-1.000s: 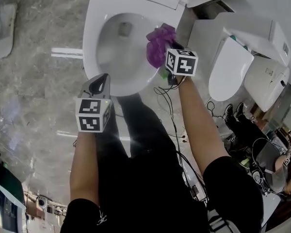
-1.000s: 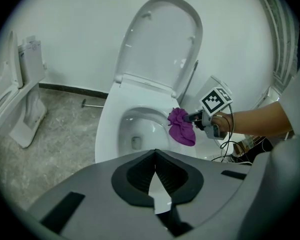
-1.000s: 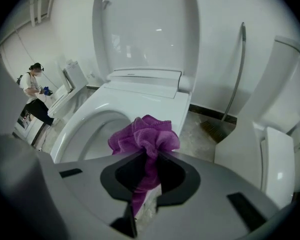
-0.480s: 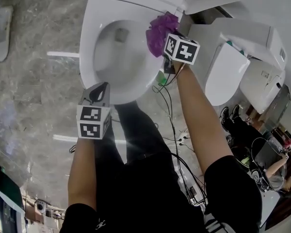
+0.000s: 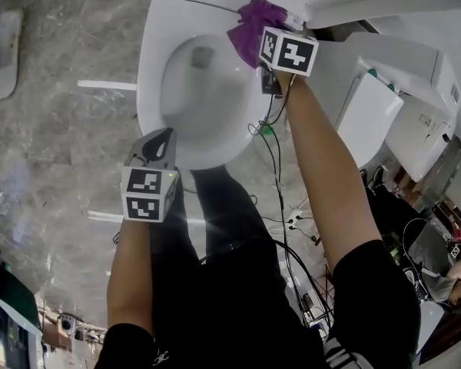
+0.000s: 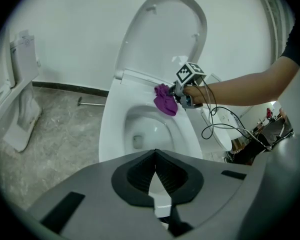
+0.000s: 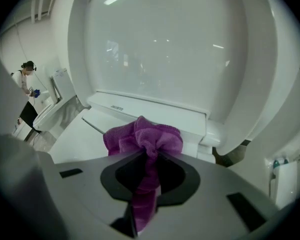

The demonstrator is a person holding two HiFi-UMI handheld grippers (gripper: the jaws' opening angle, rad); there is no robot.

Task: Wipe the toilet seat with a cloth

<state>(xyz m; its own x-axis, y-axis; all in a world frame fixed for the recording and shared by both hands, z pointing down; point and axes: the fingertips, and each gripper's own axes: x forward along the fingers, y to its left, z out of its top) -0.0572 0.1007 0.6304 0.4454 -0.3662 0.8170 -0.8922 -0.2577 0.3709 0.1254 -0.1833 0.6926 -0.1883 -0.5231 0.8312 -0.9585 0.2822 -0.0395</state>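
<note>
Your purple cloth [image 5: 253, 18] is a bunched, fuzzy wad. One tail of it is pinched in your right gripper [image 7: 147, 156], whose jaws are clamped on it, and the rest bulges past the tips. In the head view the cloth sits at about 1 o'clock on the white toilet seat [image 5: 147, 83], at its rear end. The raised lid [image 6: 165, 34] stands just behind it. Your left gripper [image 6: 155, 159] has its jaws together on nothing and sits at 6 o'clock, near the seat's front edge. Loose cables [image 5: 276, 167] hang below your right wrist. A second toilet [image 5: 369, 118] stands at 3 o'clock.
</note>
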